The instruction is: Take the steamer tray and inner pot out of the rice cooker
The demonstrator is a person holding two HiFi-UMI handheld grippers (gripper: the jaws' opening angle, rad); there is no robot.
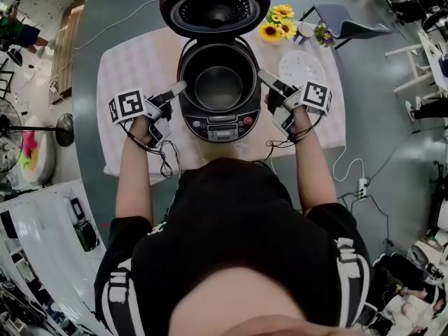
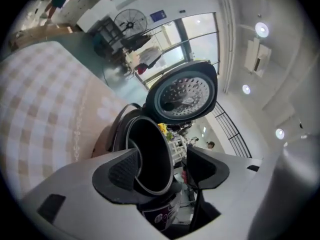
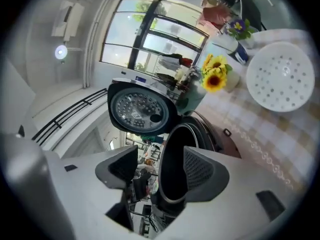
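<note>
The stiff, slick, probably weighty inner pot (image 1: 219,84) sits in the rice cooker (image 1: 218,123), steamer tray (image 1: 301,67) out at its two o'clock, while left gripper (image 1: 176,89) at nine o'clock and right gripper (image 1: 268,80) at three hold jaws apart astride its thin rim, the likeliest hold.

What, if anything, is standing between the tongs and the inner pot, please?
Nothing visible. The lid is up, the tray already lies on the cloth right of the cooker, and the rim of the pot shows inside the open left tongs and right tongs, not yet gripped.
</note>
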